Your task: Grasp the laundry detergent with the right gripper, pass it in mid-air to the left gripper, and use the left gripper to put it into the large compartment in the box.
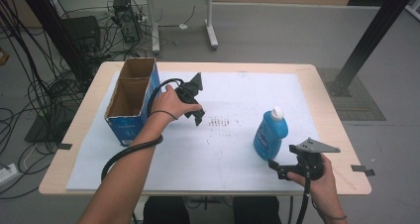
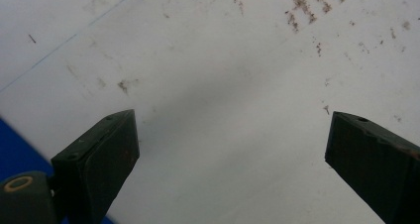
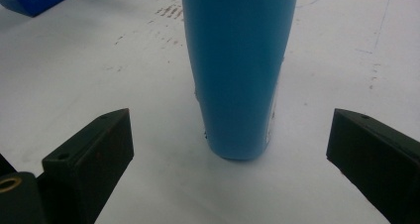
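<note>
1. Blue bottle (image 1: 270, 133) stood upright toward the right near part of the surface (image 1: 208, 149), white cap on top, well apart from the open cardboard box (image 1: 132, 101) near the far left corner.
2. Right hand-held gripper (image 1: 275, 167) released, jaws wide, just short of the bottle's base (image 3: 237, 85); judged as the approach before grasping.
3. Left hand-held gripper (image 1: 199, 116) likewise released, empty over bare surface beside the box.
4. Next, probably: push forward until jaws flank the bottle, then close squarely.

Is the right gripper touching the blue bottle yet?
Apart. In the right gripper view the blue bottle stands between the right gripper's open jaws, white table showing on both sides.
</note>
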The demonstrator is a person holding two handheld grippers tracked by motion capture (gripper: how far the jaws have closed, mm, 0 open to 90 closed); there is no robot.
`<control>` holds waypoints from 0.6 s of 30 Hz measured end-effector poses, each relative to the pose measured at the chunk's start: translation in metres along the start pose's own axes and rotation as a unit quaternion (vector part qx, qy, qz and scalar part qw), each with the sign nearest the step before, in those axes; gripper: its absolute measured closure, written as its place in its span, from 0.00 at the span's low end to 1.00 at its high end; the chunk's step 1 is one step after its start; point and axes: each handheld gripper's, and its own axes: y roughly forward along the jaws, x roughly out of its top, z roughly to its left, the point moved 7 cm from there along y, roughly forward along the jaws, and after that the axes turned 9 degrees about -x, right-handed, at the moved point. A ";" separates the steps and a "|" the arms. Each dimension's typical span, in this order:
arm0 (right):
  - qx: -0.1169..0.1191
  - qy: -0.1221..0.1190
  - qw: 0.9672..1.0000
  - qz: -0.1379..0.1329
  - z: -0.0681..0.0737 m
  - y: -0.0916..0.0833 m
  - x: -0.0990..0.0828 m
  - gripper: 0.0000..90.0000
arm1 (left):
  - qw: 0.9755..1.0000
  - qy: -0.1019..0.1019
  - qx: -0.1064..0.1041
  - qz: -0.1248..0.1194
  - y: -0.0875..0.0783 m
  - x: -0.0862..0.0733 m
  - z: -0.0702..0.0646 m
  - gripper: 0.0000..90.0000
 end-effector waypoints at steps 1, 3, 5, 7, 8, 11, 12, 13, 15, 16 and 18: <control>-0.002 0.000 1.000 -0.003 0.001 0.000 -0.001 0.04 | 1.000 0.001 -0.001 0.001 0.000 0.000 0.000 0.08; -0.003 0.000 1.000 -0.006 0.001 0.001 -0.002 0.04 | 1.000 0.001 -0.003 -0.001 0.001 0.000 0.000 0.08; -0.006 0.002 1.000 -0.010 0.002 0.002 -0.004 0.04 | 1.000 0.001 -0.004 -0.002 0.001 0.000 0.000 0.08; -0.006 0.004 1.000 -0.012 0.003 0.003 -0.006 0.04 | 1.000 0.001 -0.004 -0.002 0.001 -0.001 0.000 0.08; -0.011 0.006 1.000 -0.014 0.004 0.003 -0.007 0.04 | 1.000 0.001 -0.005 -0.004 0.001 -0.001 0.000 0.08; -0.012 0.006 1.000 -0.020 0.004 0.004 -0.010 0.04 | 1.000 0.001 -0.005 -0.006 0.002 0.000 0.000 0.08; -0.012 0.005 1.000 -0.022 0.005 0.005 -0.011 0.04 | 1.000 0.000 -0.005 -0.006 0.002 0.000 -0.001 0.08; -0.014 0.004 1.000 -0.025 0.005 0.005 -0.011 0.04 | 1.000 0.001 -0.004 -0.006 0.002 0.000 -0.001 0.08; -0.018 0.005 0.999 -0.030 0.006 0.005 -0.012 0.04 | 1.000 0.002 -0.004 -0.006 0.001 0.000 -0.001 0.08; -0.023 0.005 0.999 -0.034 0.007 0.006 -0.013 0.04 | 1.000 0.002 -0.005 -0.006 0.002 0.000 -0.001 0.08; -0.027 0.006 0.999 -0.039 0.007 0.006 -0.015 0.04 | 1.000 0.003 -0.006 -0.007 0.002 -0.001 -0.002 0.08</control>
